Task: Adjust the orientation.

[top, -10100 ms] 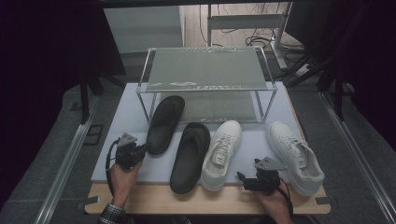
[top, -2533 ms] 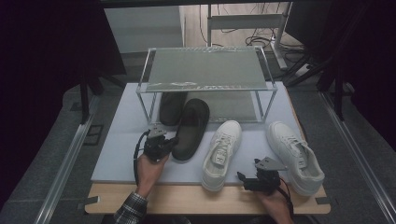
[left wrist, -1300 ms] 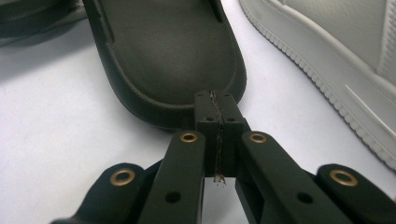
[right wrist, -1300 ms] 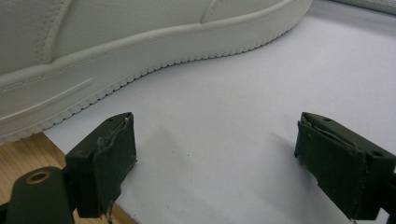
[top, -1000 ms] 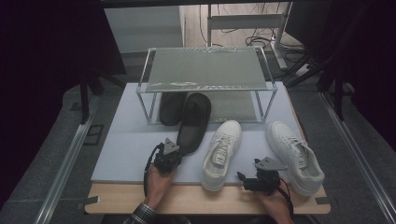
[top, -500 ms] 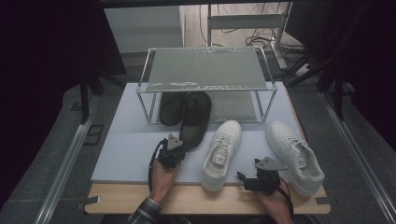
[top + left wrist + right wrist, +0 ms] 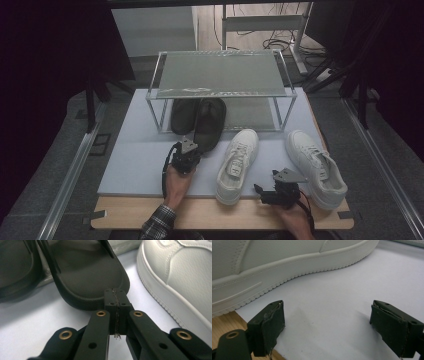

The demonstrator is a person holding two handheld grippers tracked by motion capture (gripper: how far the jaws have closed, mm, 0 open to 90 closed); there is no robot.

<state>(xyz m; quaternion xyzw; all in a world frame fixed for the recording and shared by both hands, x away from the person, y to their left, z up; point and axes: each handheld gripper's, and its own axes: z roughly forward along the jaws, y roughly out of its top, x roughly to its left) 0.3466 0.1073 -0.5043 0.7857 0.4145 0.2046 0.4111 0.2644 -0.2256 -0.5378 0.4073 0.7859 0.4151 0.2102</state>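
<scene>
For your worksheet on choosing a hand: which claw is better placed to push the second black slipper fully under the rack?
Left. The left claw, shut, sits at the black slipper heel; the right claw waits open beside a white sneaker.

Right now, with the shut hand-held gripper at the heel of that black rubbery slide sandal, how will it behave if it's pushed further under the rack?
The black rubbery slide sandal lies flat on its sole, so it should slide rather than tip. It looks like light moulded foam, so the shut left hand-held gripper should shift it easily. A push off-centre on the rounded heel would probably swing it toward the neighbouring black sandal.
</scene>
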